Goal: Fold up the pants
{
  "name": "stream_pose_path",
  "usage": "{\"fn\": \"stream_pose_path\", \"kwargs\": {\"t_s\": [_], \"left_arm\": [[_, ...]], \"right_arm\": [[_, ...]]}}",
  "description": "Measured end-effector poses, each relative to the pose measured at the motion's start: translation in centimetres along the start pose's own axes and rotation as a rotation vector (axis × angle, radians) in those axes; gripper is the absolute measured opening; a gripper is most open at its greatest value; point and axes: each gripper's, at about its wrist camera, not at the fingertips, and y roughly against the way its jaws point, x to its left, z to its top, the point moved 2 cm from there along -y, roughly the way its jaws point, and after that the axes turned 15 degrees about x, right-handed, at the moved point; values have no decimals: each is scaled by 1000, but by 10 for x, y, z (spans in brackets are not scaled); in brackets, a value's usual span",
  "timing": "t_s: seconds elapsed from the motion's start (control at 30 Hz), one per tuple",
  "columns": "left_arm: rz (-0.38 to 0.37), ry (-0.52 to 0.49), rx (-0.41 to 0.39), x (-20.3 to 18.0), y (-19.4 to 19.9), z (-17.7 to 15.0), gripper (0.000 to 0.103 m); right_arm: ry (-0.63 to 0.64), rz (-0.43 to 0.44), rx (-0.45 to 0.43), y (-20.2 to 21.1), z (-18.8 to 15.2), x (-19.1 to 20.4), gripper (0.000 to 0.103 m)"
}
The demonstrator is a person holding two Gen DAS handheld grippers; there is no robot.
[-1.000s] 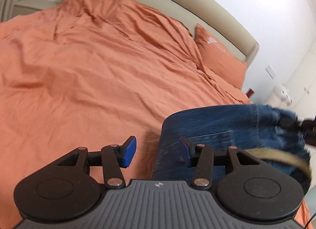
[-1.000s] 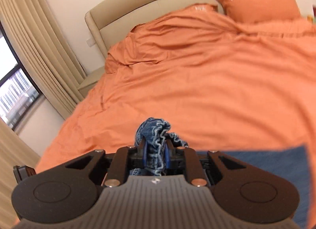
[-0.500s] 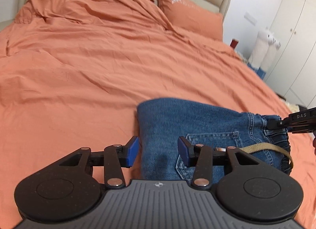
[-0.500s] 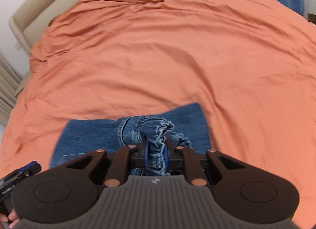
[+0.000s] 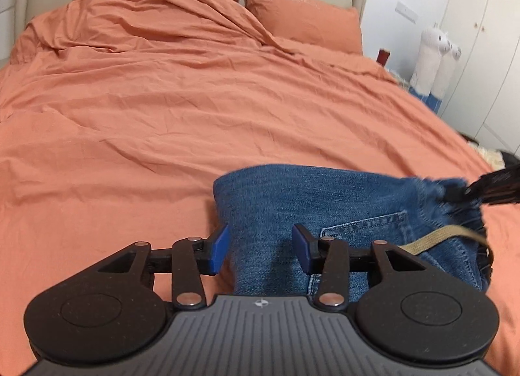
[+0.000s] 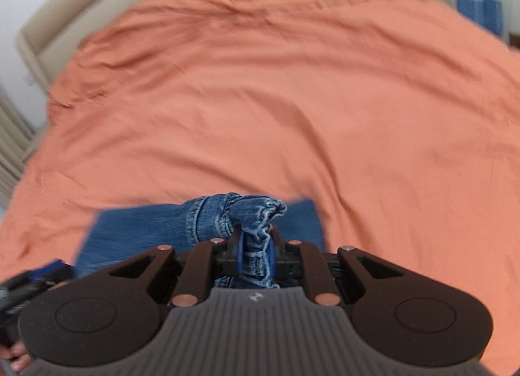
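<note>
The folded denim jeans have come down from mid-air onto the orange duvet. The right gripper still pinches their bunched waistband; the left gripper hovers unclenched over denim, so release seems near.

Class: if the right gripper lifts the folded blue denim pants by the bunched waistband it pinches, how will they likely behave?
Probably floppy: the blue denim pants crumple between the right gripper pads. Likely to unfold, since only one bunched edge is held. Unlikely to slide much, as denim lies flat on the wrinkled orange bedcover.
</note>
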Motion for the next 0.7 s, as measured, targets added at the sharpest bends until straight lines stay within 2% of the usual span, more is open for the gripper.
{"fn": "stream_pose_path", "kwargs": {"t_s": [0.17, 0.27, 0.4, 0.47, 0.57, 0.7], "left_arm": [[24, -36, 39, -6, -11, -3, 53], [50, -54, 46, -9, -9, -3, 54], [67, -50, 36, -11, 7, -7, 54], [75, -47, 21, -12, 19, -14, 54], [77, -28, 14, -13, 33, -27, 54], [84, -6, 19, -19, 44, -45, 54]], "right_arm": [[-11, -58, -12, -35, -6, -19, 12], [-33, -43, -39, -34, -10, -23, 17], [-32, -27, -149, 1, -33, -24, 37], [-75, 25, -208, 24, -58, -32, 37], [-236, 132, -254, 45, -104, -55, 38], [-441, 276, -229, 37, -160, -79, 41]]}}
